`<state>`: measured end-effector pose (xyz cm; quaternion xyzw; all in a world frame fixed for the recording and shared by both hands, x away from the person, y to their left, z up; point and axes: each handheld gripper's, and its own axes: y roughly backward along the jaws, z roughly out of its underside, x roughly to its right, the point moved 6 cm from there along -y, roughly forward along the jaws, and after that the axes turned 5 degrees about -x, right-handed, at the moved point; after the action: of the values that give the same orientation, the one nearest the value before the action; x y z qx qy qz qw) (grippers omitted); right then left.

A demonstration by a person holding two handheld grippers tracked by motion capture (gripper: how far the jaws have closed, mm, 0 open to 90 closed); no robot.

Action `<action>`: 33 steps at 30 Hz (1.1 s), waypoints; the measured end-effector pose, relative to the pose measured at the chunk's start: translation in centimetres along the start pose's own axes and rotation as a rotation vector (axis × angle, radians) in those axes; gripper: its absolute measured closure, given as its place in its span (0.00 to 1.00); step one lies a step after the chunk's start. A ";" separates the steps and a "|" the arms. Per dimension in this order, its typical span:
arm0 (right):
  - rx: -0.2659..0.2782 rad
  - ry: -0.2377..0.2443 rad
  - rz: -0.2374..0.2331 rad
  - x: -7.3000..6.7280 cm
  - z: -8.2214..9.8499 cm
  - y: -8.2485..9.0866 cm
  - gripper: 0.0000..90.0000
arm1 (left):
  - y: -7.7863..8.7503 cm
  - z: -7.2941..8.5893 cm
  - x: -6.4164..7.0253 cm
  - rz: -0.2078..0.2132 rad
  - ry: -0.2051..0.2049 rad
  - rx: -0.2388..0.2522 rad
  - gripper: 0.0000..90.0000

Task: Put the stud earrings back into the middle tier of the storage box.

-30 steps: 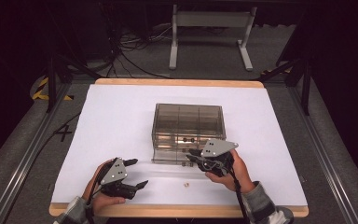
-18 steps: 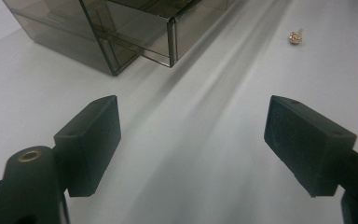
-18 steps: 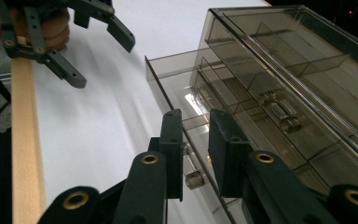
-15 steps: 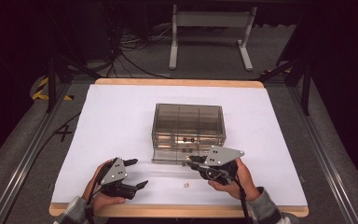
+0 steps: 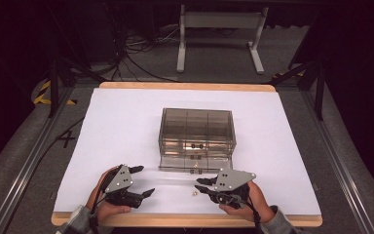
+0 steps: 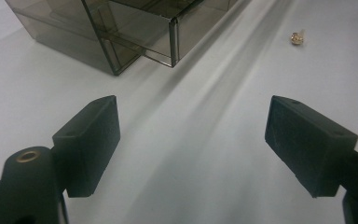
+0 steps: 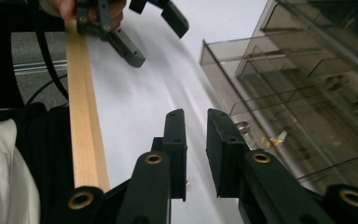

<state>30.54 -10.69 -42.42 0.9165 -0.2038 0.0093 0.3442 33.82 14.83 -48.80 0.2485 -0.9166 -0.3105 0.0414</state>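
Backing away from the smoky drawer box [image 5: 197,134] since the earlier frames, the right gripper [image 5: 200,185] is now hanging low over the worktop [image 5: 121,122] near its front edge, while the left gripper [image 5: 142,181] is keeping its place toward the front-left corner. Just left of the right gripper's tips, a small brass piece [image 5: 193,193] is lying loose on the white sheet, between the 2 grippers and just in front of the box's pulled-out bottom drawer [image 5: 195,164].

In the right gripper view the jaws are standing nearly together with a thin gap, and nothing is showing between them. In the left gripper view the jaws are spread wide and bare, with the brass piece [image 6: 298,38] well beyond them.

The box is sitting near the middle of the worktop, and a few more small parts are resting inside the open drawer.

Judging from this, the piece is tiny and rounded. A pinch that is coming in slightly off-centre could be flicking it away, even over the wooden front edge [image 7: 85,135]. A low sweep could also be nudging the drawer lip.
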 end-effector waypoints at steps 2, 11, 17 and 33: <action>-0.015 0.004 -0.006 -0.2 0.4 -0.3 0.87 | 0.0 0.0 0.0 -0.001 -0.001 -0.001 0.21; -0.059 -0.006 -0.029 -0.2 1.9 -2.0 0.86 | 0.0 0.0 0.0 0.001 0.001 0.001 0.20; -0.080 -0.010 -0.050 -0.2 2.7 -3.2 0.83 | 0.0 0.0 0.0 0.000 0.000 0.000 0.20; -0.154 -0.020 -0.071 0.0 3.9 -5.7 0.86 | -0.1 0.0 0.0 0.001 0.000 -0.003 0.20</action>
<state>32.22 -9.27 -48.93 0.8940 -0.1749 -0.0278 0.4115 33.83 14.80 -48.84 0.2481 -0.9162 -0.3120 0.0418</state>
